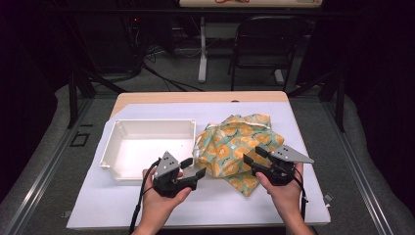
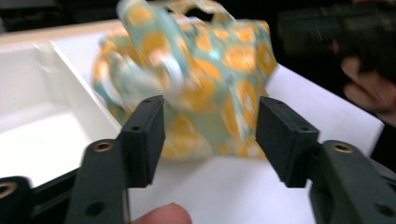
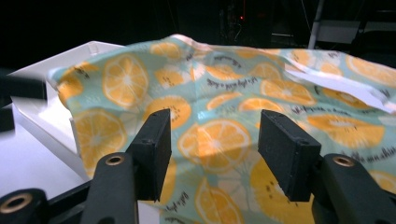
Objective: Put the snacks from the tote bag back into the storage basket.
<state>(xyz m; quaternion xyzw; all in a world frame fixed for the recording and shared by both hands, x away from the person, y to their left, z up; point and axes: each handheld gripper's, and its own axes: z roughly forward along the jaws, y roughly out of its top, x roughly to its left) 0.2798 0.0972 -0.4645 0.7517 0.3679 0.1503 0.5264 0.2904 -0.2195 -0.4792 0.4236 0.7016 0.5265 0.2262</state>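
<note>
Your left gripper (image 1: 192, 168) has its jaws spread wide with nothing between them, and so does your right gripper (image 1: 255, 157); both hover just short of the cloth (image 1: 240, 147), which lies in a rumpled heap between and ahead of them, with its far-left edge against the wall of the tray (image 1: 110, 142). Expect the cloth to be light, limp and quick to slump: it will not hold a shape, so a pinch on a flat stretch may gather only one layer and let the rest drag. Judging by the folds, a better hold would be a raised ridge or a free hem, one near each claw, so the weight is shared and the fabric can be lifted clear of the table (image 1: 205, 205). The left gripper view shows the cloth (image 2: 196, 79) as a tall bunched mound straight ahead of the jaws, though blurred, with the tray (image 2: 42, 116) just off to their left. The right gripper view shows the cloth (image 3: 243, 102) sharply, close up and spreading wide beyond the jaws, so you can read the creases there. The high view alone shows how both claws stand to the heap at once.
</note>
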